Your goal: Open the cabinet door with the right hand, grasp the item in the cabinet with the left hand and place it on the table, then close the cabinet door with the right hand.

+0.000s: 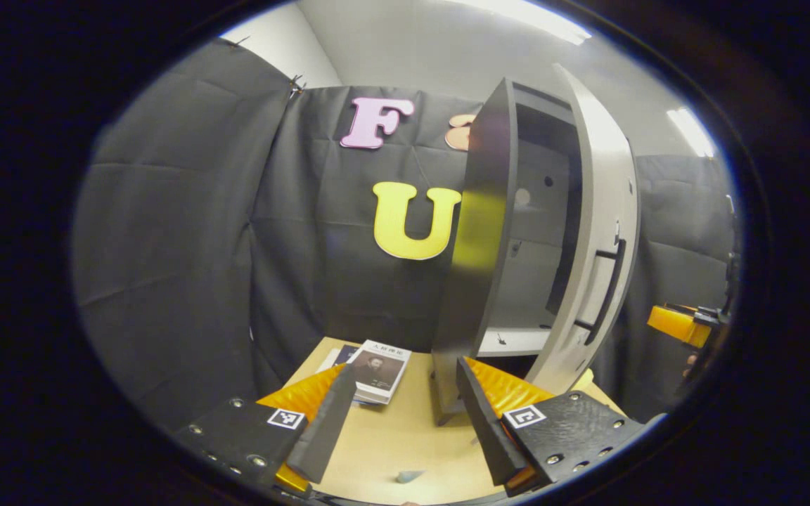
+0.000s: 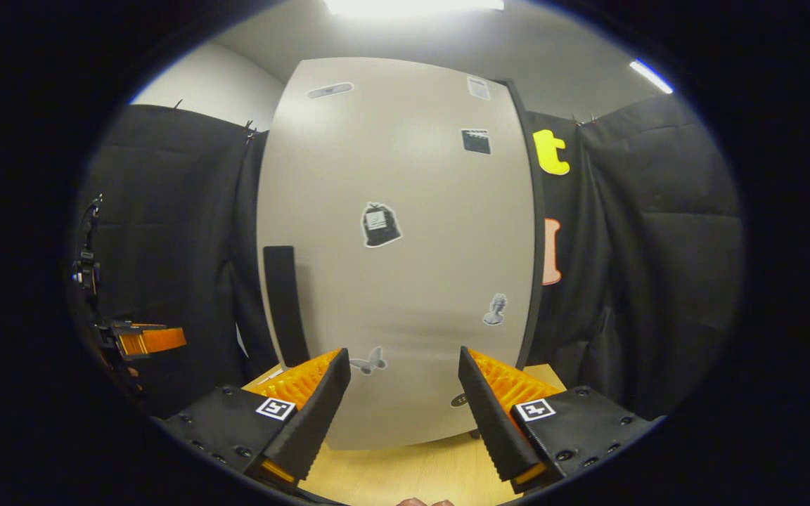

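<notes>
In the left gripper view the grey cabinet (image 1: 479, 281) stands on the wooden table (image 1: 405, 443) with its door (image 1: 605, 211) swung partly open; the black handle (image 1: 610, 284) is on the door's outer face. A book (image 1: 379, 369) with a portrait cover lies flat on the table left of the cabinet. My left gripper (image 1: 403, 379) is open and empty, just short of the book. In the right gripper view my right gripper (image 2: 403, 358) is open, facing the door's (image 2: 405, 246) stickered front, with the handle (image 2: 285, 302) to its left, untouched.
Black cloth walls close in the booth behind and beside the cabinet. A pale inner shelf (image 1: 517, 341) shows inside the cabinet. The other gripper (image 1: 686, 325) sits at the far right of the left gripper view, and the other gripper (image 2: 141, 339) at the left of the right gripper view.
</notes>
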### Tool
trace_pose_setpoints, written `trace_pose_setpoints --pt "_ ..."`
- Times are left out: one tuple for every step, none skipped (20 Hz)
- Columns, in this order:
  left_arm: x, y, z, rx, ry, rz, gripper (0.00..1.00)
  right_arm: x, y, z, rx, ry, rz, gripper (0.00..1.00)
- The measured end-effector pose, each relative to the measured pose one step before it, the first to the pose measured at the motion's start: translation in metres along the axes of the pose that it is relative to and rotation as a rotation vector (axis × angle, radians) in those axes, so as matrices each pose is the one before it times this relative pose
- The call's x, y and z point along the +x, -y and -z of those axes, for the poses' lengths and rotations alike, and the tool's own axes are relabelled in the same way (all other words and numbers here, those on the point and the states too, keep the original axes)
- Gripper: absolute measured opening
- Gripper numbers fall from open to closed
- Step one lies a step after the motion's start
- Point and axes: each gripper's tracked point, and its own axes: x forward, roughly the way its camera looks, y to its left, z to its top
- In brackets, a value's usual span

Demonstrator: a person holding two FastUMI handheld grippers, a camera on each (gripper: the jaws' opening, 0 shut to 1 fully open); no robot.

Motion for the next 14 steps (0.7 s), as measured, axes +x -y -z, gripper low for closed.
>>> trace_pose_setpoints --pt "-0.00359 0.00881 -0.00409 0.01035 0.01196 -0.02241 0.87 -0.00310 0.01976 -0.00110 0.01283 0.00264 0.00418 0.97" --pt "-0.00747 0.01216 -0.00500 0.01107 0.01270 -0.02097 0.86 -0.00299 0.02036 0.00009 0.00145 0.00019 0.00359 0.97" --pt "-0.00561 0.01253 -0.00356 0.00502 0.02036 -0.02000 0.86 -0.00369 0.01994 -0.00015 -0.01542 0.00406 0.00206 0.98" --pt "-0.00344 0.01239 -0.00098 -0.00685 0.01701 -0.01610 0.87 -0.00176 0.02220 0.00003 -0.02302 0.00269 0.01204 0.97" --pt "-0.00270 0.01357 0.00221 -0.01651 0.00258 -0.01259 0.87 -0.00210 0.02013 0.00220 -0.02062 -0.00170 0.00621 0.96" --pt "-0.00268 0.01175 0.00631 -0.02170 0.00185 -0.00689 0.87 -0.00152 0.01625 0.00148 -0.01185 -0.00267 -0.00162 0.98" --pt "-0.00244 0.01174 0.00279 -0.02167 0.00794 0.00130 0.87 -0.00068 0.01330 0.00095 -0.00249 -0.00080 -0.00173 0.96" --pt "-0.00311 0.01153 0.00111 -0.01791 0.01523 0.00872 0.87 -0.00175 0.01139 0.00064 0.00723 -0.00062 -0.00399 0.96" --pt "-0.00319 0.00859 -0.00251 -0.00838 0.02634 0.00983 0.87 -0.00027 0.00973 0.00067 0.01611 -0.00079 -0.00188 0.96" --pt "-0.00454 0.00563 -0.00425 0.00240 0.02603 0.00645 0.87 -0.00121 0.00693 0.00170 0.01577 -0.00279 -0.00314 0.96" --pt "-0.00361 0.00279 -0.00303 0.01184 0.01722 -0.00405 0.87 -0.00220 0.00238 0.00288 0.00966 -0.00413 -0.00134 0.96" --pt "-0.00339 0.00005 -0.00214 0.01158 0.01352 -0.00650 0.87 -0.00318 0.00215 0.00231 -0.00478 0.00357 -0.00144 0.97" --pt "-0.00094 0.00322 -0.00576 0.00584 0.01486 0.01015 0.87 -0.00361 0.00075 0.00001 -0.01042 0.01044 0.00221 0.97" --pt "-0.00032 0.00728 -0.00495 -0.00061 0.00828 0.01812 0.87 -0.00448 -0.00161 -0.00056 -0.01494 0.01318 -0.00086 0.97"
